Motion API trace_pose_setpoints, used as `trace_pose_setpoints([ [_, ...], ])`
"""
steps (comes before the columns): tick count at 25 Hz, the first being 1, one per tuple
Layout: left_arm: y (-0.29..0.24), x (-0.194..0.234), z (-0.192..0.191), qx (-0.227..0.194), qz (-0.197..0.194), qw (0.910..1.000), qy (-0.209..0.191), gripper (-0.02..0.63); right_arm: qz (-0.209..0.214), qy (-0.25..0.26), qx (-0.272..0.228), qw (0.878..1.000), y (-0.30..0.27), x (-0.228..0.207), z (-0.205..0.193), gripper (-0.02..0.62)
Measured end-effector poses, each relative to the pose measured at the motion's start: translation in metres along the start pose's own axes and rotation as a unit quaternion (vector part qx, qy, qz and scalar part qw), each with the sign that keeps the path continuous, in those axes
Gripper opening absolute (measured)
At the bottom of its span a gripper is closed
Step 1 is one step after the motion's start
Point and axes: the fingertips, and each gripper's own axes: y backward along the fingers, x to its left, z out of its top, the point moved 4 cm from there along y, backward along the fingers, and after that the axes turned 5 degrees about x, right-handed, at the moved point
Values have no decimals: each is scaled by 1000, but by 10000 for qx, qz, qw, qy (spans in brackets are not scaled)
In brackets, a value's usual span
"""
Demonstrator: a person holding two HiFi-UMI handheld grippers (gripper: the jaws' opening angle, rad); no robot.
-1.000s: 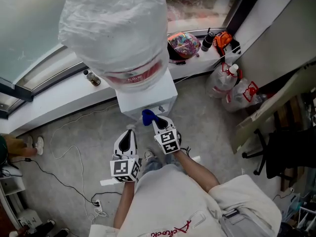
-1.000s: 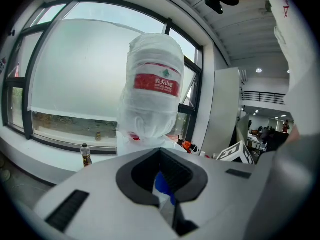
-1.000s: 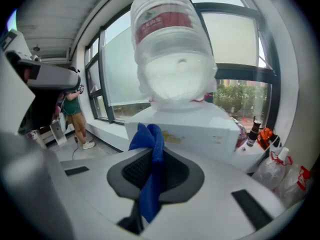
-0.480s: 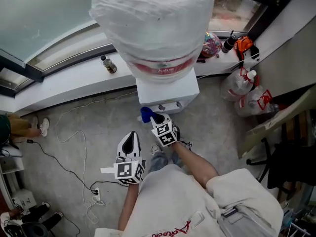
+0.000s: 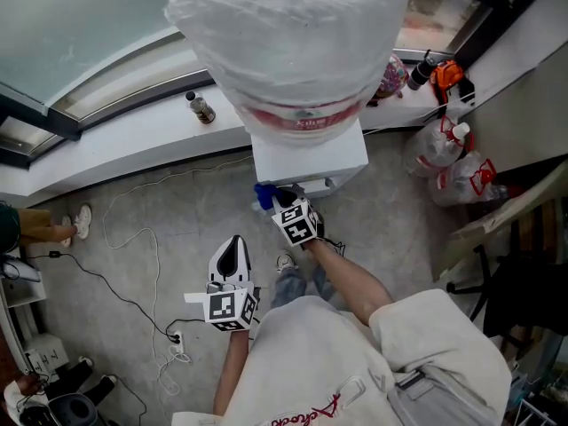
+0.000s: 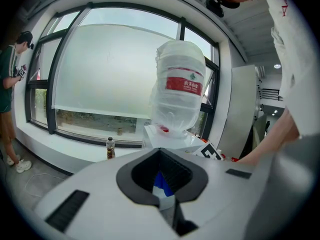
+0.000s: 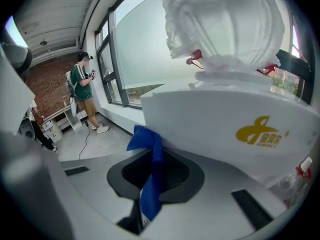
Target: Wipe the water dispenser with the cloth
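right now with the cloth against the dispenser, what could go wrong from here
1. The right hand-held gripper pinches the blue cloth by a thin fold, so little fabric meets the water dispenser; the hard jaws might scrape its white panel.
2. The big wrapped bottle sits on top; pushing hard could rock it.

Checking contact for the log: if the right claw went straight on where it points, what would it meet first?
The white box-shaped water dispenser, just ahead; the blue cloth pinched in the right claw seems to touch its edge.
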Motion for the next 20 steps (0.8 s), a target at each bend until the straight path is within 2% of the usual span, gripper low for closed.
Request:
trace_pose_setpoints([
  [4, -5, -2, 0, 29, -65, 10000, -18, 12, -125, -97, -62, 9999, 8, -15, 0, 49],
  [13, -29, -32, 6, 77, -484, 9986, -223, 12, -624, -651, -139, 9958, 40, -70, -25, 49],
  [16, -37, -43, 7, 113, -621, 9976, -287, 12, -901, -920, -225, 9914, 53, -98, -37, 49],
  [20, -47, -58, 8, 149, -794, 9961, -368, 12, -1201, -1543, -368, 9800, 73, -134, -53, 49],
])
